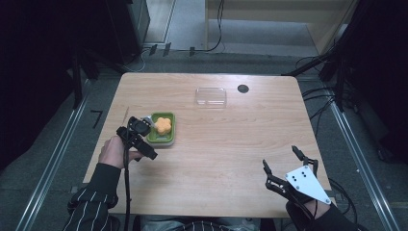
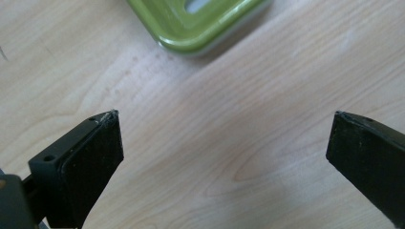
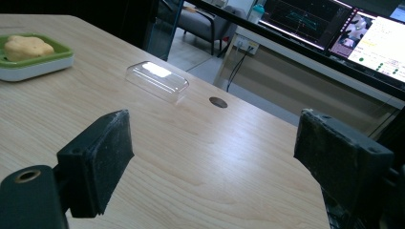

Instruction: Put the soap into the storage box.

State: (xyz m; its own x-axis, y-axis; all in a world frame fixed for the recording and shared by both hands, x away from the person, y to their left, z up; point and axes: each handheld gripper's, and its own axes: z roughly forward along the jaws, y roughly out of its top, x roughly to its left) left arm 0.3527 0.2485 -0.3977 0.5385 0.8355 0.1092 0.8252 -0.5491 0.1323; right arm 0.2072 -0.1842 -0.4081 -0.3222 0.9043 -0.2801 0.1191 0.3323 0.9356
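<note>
- Table (image 1: 216, 154) of pale wood grain carries every item, and the person's forearms come in from its near edge.
- A green tray (image 1: 161, 130) on a white base sits on the left half of the table, holding an orange flower-shaped sponge (image 1: 163, 125).
- The left gripper (image 1: 144, 147) is held in the left hand (image 1: 113, 151), just beside the tray's near-left corner; its jaws stand wide apart over bare wood with nothing between them.
- In the left gripper view, the tray's rounded green corner (image 2: 200, 28) lies ahead of the jaws, apart from them.
- The right gripper (image 1: 284, 166) rests near the table's near-right corner, topped by its grey three-cornered plate; its jaws are spread wide and grip nothing.
- A clear plastic lid (image 1: 210, 96) lies toward the far side of the table, well apart from both grippers.
- A small dark round disc (image 1: 243, 88) sits just right of the lid.
- In the right gripper view, lit monitors (image 3: 382, 38) stand beyond the far edge.
</note>
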